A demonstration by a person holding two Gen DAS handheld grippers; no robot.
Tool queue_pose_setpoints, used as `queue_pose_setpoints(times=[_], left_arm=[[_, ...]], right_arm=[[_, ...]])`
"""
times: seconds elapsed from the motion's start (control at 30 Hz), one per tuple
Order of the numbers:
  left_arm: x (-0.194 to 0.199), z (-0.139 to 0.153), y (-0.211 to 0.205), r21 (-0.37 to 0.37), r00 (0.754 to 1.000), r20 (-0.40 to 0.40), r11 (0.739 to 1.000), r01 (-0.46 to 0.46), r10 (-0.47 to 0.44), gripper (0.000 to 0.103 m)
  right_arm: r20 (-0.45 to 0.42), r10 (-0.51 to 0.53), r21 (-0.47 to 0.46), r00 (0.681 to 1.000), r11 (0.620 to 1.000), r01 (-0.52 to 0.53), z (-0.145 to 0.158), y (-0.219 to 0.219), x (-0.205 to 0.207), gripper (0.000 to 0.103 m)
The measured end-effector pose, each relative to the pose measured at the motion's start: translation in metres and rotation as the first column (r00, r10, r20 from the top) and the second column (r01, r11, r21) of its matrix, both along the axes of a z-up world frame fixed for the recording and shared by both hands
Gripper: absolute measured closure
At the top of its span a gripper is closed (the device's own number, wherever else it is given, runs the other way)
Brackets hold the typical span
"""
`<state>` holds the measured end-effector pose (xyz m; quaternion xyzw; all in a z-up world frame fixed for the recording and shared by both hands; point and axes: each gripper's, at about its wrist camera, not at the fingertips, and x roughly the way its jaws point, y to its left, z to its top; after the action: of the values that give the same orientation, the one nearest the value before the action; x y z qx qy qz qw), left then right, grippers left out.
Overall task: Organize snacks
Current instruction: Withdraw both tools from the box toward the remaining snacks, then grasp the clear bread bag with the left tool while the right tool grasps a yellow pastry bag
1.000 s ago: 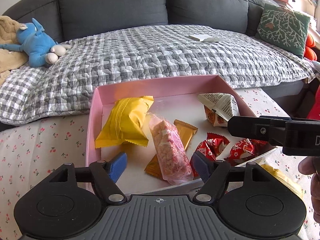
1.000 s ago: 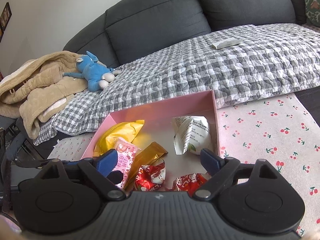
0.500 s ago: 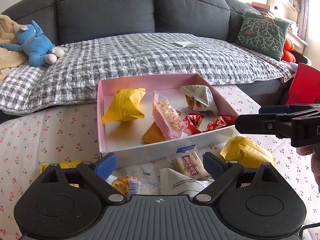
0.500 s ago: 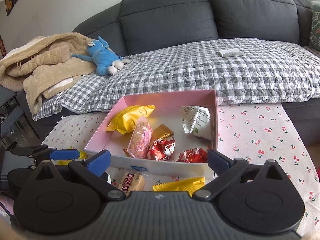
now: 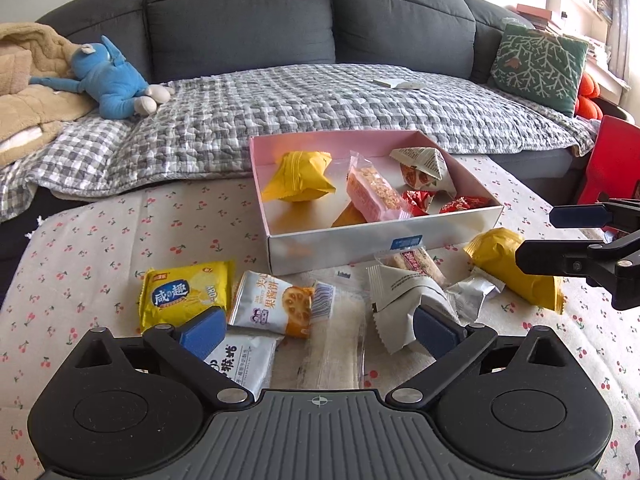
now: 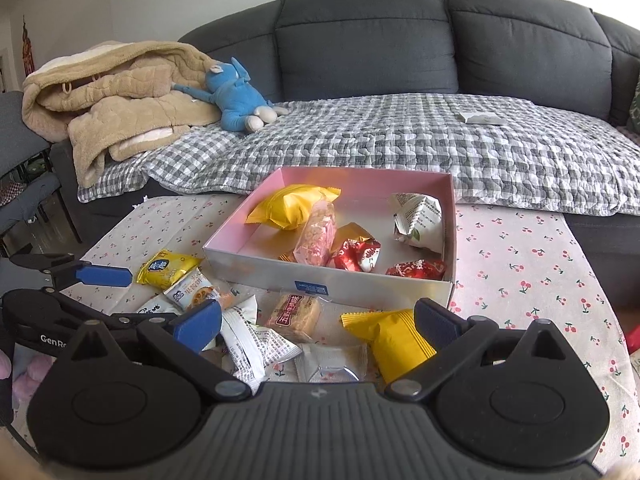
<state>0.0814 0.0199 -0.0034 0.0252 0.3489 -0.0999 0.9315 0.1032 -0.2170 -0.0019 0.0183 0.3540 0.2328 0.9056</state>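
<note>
Inventory, my two wrist cams.

- L gripper [image 5: 318,330]: jaws opening, near full spread, nothing gripped. I see it over loose packs on the cherry-print cloth [image 5: 80,248].
- R gripper [image 6: 318,322]: jaws wide, nothing gripped; yellow pack [image 6: 394,340] lies on the cloth beneath the R-side finger.
- Pink box [image 5: 280,256]: centre of table, just in front of the sofa [image 5: 240,12]. Inside: yellow pouch [image 5: 298,176], pink cereal bar [image 5: 374,194], white triangular pack [image 5: 424,162], gold wrapper partly under the bar, two red candies [image 6: 354,254] toward the near R corner.
- Loose on the cloth, near side of box: yellow cracker pack [image 5: 186,294], lotus-root chip pack [image 5: 274,302], white-grey pack [image 5: 404,294], nougat bar [image 6: 296,312] touching the box front, silver sachet [image 6: 330,362].
- Bkgd: blue plush [image 5: 116,82], tan blanket [image 6: 116,92], checked quilt [image 5: 320,108], green cushion [image 5: 538,66].
</note>
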Motion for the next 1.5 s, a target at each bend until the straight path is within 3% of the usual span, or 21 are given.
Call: queue_pose_setpoints(times=[0.3, 0.53, 0.7, 0.87, 0.97, 1.13, 1.33, 1.5], left_arm=[[-0.023, -0.019, 0.012, 0.089, 0.999, -0.015, 0.996, 0.030, -0.029, 0.002], [-0.022, -0.023, 0.029, 0.033, 0.999, -0.043, 0.999, -0.003, 0.004, 0.002], [-0.025, -0.024, 0.022, 0.037, 0.998, -0.007, 0.998, 0.059, -0.059, 0.004], [-0.021, -0.024, 0.014, 0.022, 0.995, 0.020, 0.995, 0.096, -0.097, 0.014], [-0.015, -0.025, 0.011, -0.003, 0.995, 0.009, 0.995, 0.097, -0.097, 0.025], [-0.002, -0.032, 0.006, -0.028, 0.994, -0.035, 0.995, 0.100, -0.101, 0.047], [0.010, -0.041, -0.001, -0.030, 0.991, -0.075, 0.994, 0.109, -0.111, 0.059], [0.018, -0.044, -0.004, -0.035, 0.992, -0.081, 0.995, 0.097, -0.100, 0.060]], right_arm=[[-0.066, 0.003, -0.001, 0.998, 1.000, -0.003, -0.010, -0.011, -0.008, 0.000], [-0.078, 0.017, -0.049, 0.997, 0.999, -0.021, -0.021, -0.009, -0.006, 0.000], [-0.070, 0.003, -0.091, 0.998, 0.996, -0.010, -0.026, -0.010, -0.001, 0.000], [-0.079, -0.038, -0.072, 0.996, 0.997, 0.032, -0.029, -0.020, 0.006, 0.002], [-0.087, -0.063, -0.080, 0.994, 0.995, 0.057, -0.033, -0.025, 0.012, 0.005], [-0.131, -0.095, -0.122, 0.987, 0.989, 0.079, -0.044, -0.029, 0.022, 0.020], [-0.153, -0.099, -0.135, 0.983, 0.988, 0.079, -0.049, -0.034, 0.027, 0.029], [-0.150, -0.091, -0.153, 0.985, 0.986, 0.068, -0.052, -0.030, 0.032, 0.030]])
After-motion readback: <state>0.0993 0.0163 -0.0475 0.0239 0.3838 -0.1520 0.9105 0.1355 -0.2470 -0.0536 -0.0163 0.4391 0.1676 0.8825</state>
